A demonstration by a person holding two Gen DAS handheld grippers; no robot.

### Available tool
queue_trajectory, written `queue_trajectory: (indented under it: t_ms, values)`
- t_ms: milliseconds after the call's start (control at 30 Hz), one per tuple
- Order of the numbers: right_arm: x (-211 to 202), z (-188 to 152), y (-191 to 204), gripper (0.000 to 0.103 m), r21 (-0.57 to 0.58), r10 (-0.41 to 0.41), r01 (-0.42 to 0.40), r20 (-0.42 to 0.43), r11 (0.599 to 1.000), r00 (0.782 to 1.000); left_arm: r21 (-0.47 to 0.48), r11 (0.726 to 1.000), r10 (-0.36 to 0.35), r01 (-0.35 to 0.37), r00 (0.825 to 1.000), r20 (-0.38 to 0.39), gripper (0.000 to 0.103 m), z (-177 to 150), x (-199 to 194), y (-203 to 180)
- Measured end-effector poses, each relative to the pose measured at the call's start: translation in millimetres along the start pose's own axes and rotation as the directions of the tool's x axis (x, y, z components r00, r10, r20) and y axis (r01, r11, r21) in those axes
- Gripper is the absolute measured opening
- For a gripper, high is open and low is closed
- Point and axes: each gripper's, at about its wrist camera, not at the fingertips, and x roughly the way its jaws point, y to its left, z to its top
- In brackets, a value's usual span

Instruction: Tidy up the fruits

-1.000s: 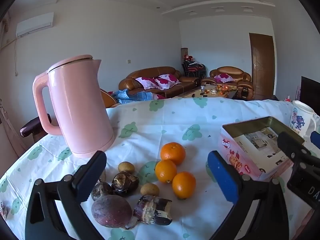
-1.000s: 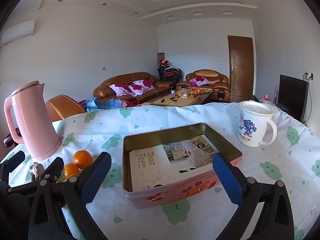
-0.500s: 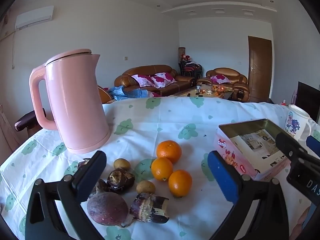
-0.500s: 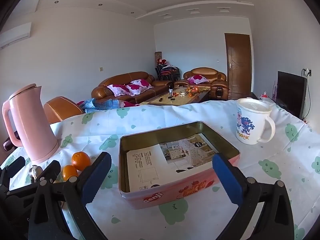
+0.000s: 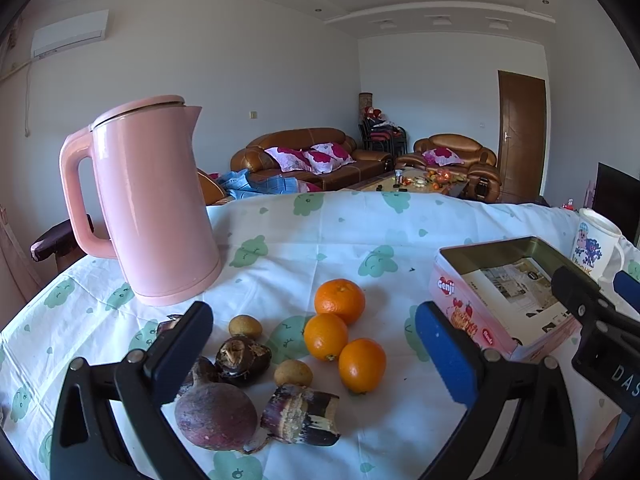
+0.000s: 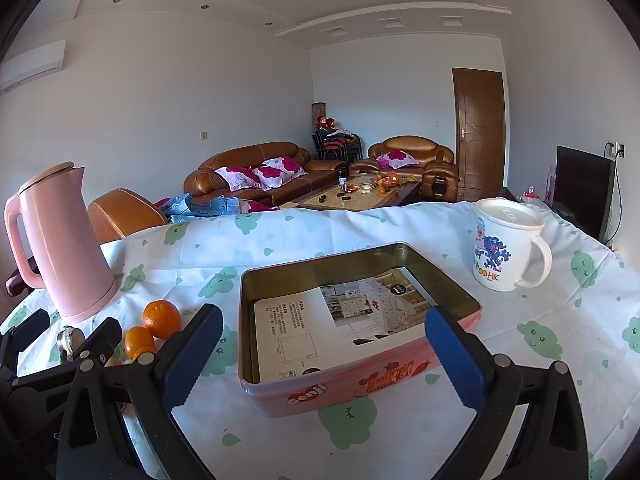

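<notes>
Three oranges (image 5: 340, 300) lie on the tablecloth in the left wrist view, with a purple-red fruit (image 5: 216, 416), a dark sugarcane piece (image 5: 302, 414), a dark brown corm (image 5: 242, 360) and two small tan fruits (image 5: 245, 326) beside them. My left gripper (image 5: 314, 352) is open and empty, hovering just before the pile. A pink open tin (image 6: 356, 340) with a paper inside stands to the right; it also shows in the left wrist view (image 5: 500, 296). My right gripper (image 6: 320, 356) is open and empty in front of the tin. Two oranges (image 6: 161, 319) show left of it.
A tall pink kettle (image 5: 148, 200) stands behind the fruits at the left. A white lidded mug (image 6: 506, 244) stands right of the tin. The table has a white cloth (image 5: 320, 236) with green prints; its far edge drops toward a living room with sofas.
Both views have shifted slightly; the left gripper has drawn a little nearer to the fruits and kettle. Both grippers remain open and nothing was picked up.
</notes>
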Motion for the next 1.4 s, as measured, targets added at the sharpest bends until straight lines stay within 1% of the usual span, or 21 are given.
queue_trajectory:
  t_ms: [1400]
  values:
    - [2.7,-0.6,-0.5,0.102,0.004,0.016,-0.016,-0.008,1.000,1.000,0.000,1.000,0.001,-0.001,1.000,-0.006,0.103,-1.1,0.6,-1.0]
